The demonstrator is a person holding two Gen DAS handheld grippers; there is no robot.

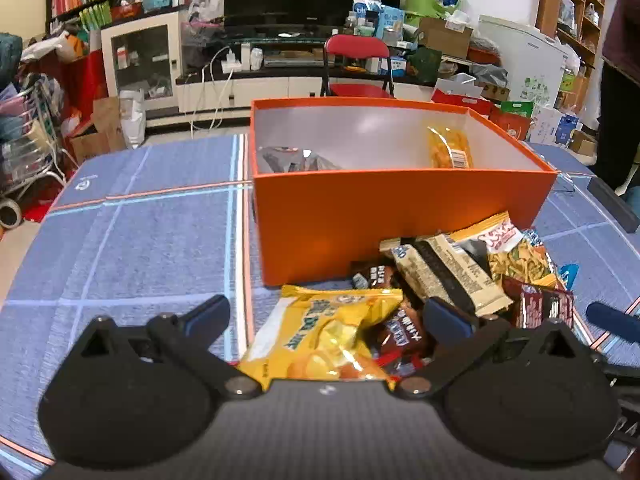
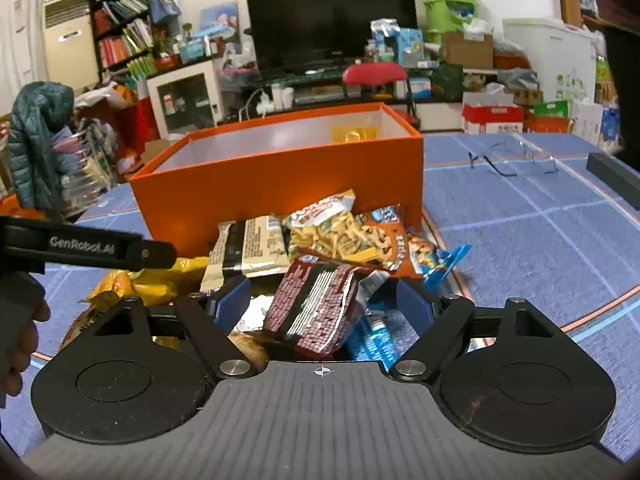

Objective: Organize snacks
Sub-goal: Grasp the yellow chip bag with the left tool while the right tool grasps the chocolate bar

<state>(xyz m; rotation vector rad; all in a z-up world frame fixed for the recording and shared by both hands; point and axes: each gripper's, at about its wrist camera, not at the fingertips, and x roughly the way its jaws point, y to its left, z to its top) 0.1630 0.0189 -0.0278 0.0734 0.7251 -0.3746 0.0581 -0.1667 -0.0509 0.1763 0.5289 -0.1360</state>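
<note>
An orange box [image 1: 400,208] [image 2: 280,176] stands open on the blue tablecloth, with a yellow packet [image 1: 448,148] [image 2: 354,133] and a dark grey packet [image 1: 296,160] inside. A pile of snack packets lies against its near wall. My left gripper [image 1: 328,314] is open over a yellow chips bag [image 1: 328,328], its pads apart from the bag. My right gripper [image 2: 324,302] is open around a dark red packet [image 2: 316,312] that rests tilted on the pile, with small gaps on both sides. A cream-and-black bar [image 1: 448,276] [image 2: 248,248] and a noodle-snack bag [image 2: 340,232] lie behind.
Eyeglasses [image 2: 516,156] and a black bar [image 2: 612,176] [image 1: 612,204] lie on the table's right side. The left gripper's body [image 2: 92,246] and a hand [image 2: 20,332] show at the left of the right wrist view. A red chair [image 1: 356,64] stands beyond the table.
</note>
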